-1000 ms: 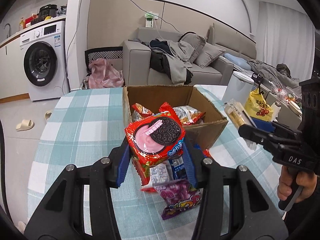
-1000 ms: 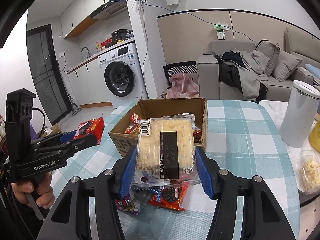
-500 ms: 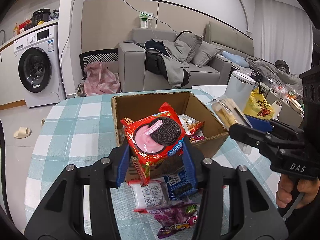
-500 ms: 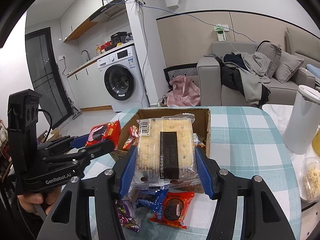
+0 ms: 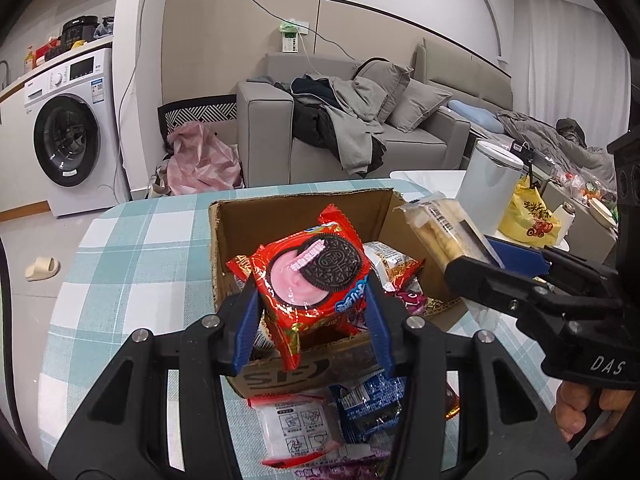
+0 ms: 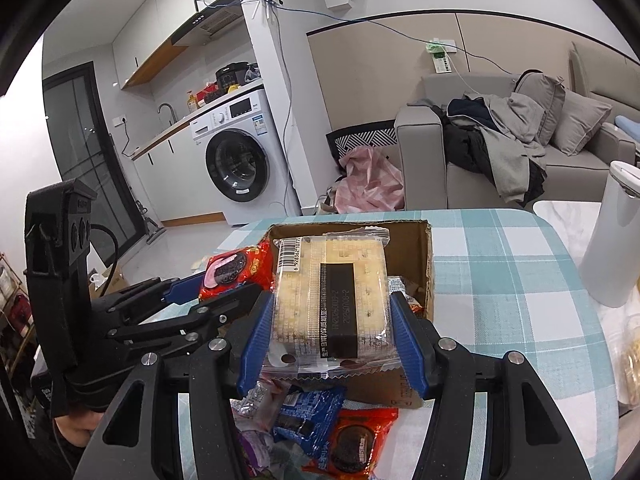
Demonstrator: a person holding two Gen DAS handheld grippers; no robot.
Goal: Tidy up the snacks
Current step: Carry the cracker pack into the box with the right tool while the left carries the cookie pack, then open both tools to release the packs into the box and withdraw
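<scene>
Left wrist view: left gripper (image 5: 312,300) clamped on red foil cookie packet (image 5: 314,276), above open brown cardboard box (image 5: 296,216). Right gripper (image 6: 330,320) clamped on clear cracker pack (image 6: 330,300) alongside. Risk: grippers close together; simultaneous release may collide, dropping packets outside box.

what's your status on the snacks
Left gripper shut on red Oreo cookie packet; right gripper shut on clear cracker pack. Both over brown cardboard box. Nothing blocking.
</scene>
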